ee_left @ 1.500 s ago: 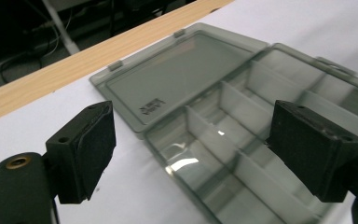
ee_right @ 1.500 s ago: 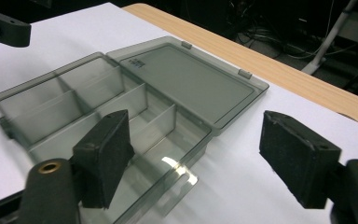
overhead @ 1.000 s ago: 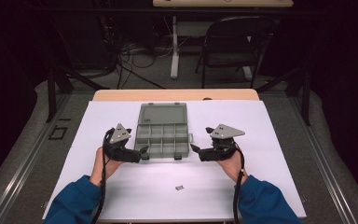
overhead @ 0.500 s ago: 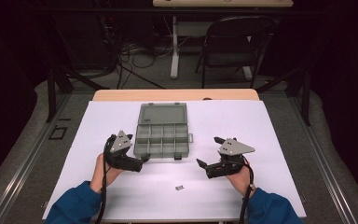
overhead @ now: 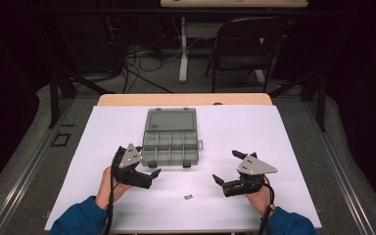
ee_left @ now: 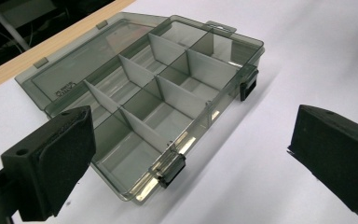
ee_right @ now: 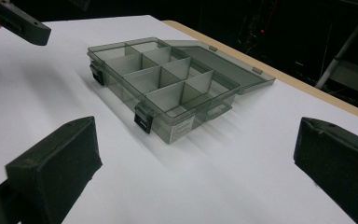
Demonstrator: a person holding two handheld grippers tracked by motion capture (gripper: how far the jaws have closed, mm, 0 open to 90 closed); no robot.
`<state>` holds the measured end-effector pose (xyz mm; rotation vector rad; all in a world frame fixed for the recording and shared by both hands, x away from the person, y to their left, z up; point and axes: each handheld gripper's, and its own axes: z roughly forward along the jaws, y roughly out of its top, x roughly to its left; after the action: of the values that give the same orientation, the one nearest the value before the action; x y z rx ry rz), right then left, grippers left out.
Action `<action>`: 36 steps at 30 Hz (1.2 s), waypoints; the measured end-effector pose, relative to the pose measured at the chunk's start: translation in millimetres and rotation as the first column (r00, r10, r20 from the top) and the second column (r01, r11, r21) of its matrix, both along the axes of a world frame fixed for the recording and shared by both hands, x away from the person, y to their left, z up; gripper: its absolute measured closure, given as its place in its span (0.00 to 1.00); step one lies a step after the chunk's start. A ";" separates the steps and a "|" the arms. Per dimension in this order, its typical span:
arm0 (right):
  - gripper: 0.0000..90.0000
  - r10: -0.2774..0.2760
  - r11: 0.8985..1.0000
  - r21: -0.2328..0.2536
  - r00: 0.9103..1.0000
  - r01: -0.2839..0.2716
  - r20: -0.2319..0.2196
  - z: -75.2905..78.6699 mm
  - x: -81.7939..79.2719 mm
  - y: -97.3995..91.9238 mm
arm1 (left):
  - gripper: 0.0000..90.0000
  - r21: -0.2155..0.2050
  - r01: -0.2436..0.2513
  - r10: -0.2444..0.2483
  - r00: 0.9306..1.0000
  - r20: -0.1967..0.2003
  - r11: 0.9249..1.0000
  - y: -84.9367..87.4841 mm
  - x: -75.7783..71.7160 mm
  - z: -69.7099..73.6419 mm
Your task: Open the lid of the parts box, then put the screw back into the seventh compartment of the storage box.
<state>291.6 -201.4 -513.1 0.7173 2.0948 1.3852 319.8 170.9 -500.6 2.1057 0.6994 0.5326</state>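
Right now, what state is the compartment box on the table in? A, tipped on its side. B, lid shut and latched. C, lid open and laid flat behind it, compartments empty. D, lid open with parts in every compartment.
C: the compartment box sits flat on the table, its lid is folded back flat behind it, and the divided compartments hold nothing.

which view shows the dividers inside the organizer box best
The left gripper view: the organizer box sits close, lid laid open, so each divider and bare compartment reads clearly. The right gripper view shows it farther off at a lower angle. The high view shows it small from above, with just the grid.
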 end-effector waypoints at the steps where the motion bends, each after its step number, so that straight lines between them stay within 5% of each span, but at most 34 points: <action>1: 0.00 -0.003 1.000 -0.008 1.000 0.003 -0.001 -0.7 -1.0 0.5 | 0.00 -0.003 0.000 0.000 1.000 -0.002 1.000 -0.3 -0.7 0.4; 9: 0.00 0.005 1.000 -0.021 1.000 -0.005 0.017 -4.6 -7.4 0.0 | 0.00 0.009 0.023 -0.023 1.000 0.003 1.000 -4.4 -4.3 2.0; 23: 0.00 -0.002 1.000 -0.022 0.999 0.003 0.040 -2.8 -7.5 -3.6 | 0.00 0.067 0.067 -0.064 0.997 -0.045 0.996 -22.6 -10.1 1.0; 36: 0.00 0.008 1.000 -0.029 0.999 -0.007 0.037 -4.2 -4.4 -1.3 | 0.02 0.133 0.107 -0.097 0.992 -0.080 0.985 -37.8 -14.6 3.3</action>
<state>287.2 -202.7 -517.4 0.6678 2.0867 1.3588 305.2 133.1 -497.3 2.2857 0.6064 0.4600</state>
